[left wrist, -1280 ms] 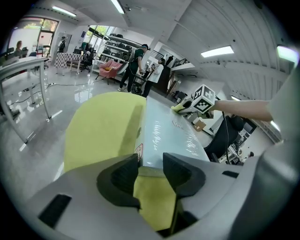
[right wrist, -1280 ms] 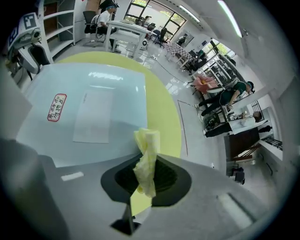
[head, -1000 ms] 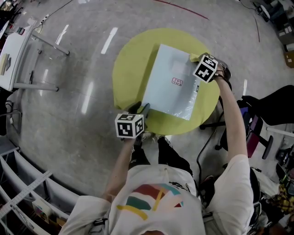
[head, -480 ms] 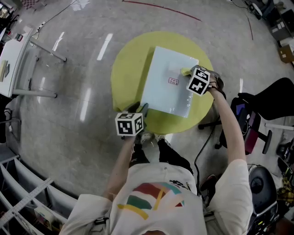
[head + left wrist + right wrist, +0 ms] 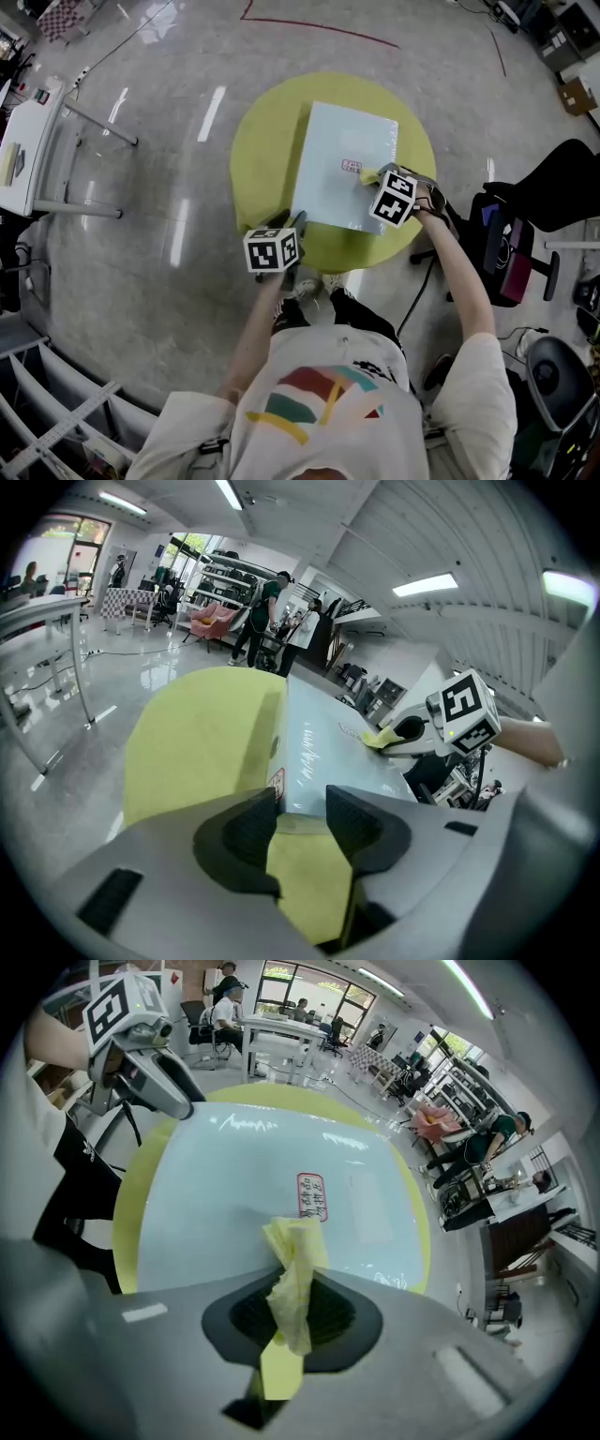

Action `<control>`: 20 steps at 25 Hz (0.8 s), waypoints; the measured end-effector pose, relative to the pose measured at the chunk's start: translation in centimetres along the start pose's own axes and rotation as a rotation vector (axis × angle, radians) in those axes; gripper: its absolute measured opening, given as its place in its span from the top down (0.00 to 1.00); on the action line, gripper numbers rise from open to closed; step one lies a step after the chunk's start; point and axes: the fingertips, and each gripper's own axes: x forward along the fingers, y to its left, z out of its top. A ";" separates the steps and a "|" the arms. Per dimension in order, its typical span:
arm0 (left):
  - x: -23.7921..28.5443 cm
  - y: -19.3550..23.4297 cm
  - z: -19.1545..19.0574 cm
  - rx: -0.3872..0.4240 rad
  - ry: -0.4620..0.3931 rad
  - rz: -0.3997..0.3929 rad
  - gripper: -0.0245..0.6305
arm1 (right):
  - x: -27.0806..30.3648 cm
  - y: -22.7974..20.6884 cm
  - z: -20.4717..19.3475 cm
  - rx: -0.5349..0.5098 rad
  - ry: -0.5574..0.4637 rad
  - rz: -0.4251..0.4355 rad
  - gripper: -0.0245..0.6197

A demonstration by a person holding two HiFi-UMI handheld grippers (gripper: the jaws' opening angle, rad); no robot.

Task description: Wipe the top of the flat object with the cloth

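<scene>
A pale blue flat object [image 5: 337,150] with a small red label [image 5: 352,167] lies on a round yellow table [image 5: 262,141]. My right gripper [image 5: 375,180] is shut on a crumpled yellow cloth [image 5: 367,174] and holds it against the object's top, near its right edge beside the label. In the right gripper view the cloth [image 5: 295,1260] sticks out from between the jaws over the object [image 5: 234,1194]. My left gripper [image 5: 294,225] rests at the object's near left corner. Its jaws [image 5: 300,803] stand open, with the corner [image 5: 274,785] just ahead of them.
A black office chair [image 5: 525,225] stands right of the table, close to my right arm. A white desk [image 5: 28,122] on thin legs is at the far left. Shelving [image 5: 47,412] runs along the lower left. People stand far off in both gripper views.
My right gripper has dragged the cloth from the object's far right corner toward me along the right side, to beside the red label. The left gripper has stayed at its corner.
</scene>
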 end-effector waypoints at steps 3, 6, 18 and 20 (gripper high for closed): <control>0.1 0.0 -0.1 0.007 0.002 -0.001 0.70 | -0.4 2.1 0.1 0.010 -0.006 0.019 0.92; 0.1 0.1 -0.1 0.013 0.002 -0.002 0.70 | -1.0 4.3 0.3 0.004 -0.009 0.038 0.92; 0.2 0.0 0.2 0.022 -0.008 -0.011 0.70 | -3.0 11.4 0.0 -0.019 -0.009 0.099 0.92; 0.2 0.0 0.2 0.021 -0.009 -0.012 0.70 | -3.3 12.3 -0.1 -0.016 -0.012 0.109 0.92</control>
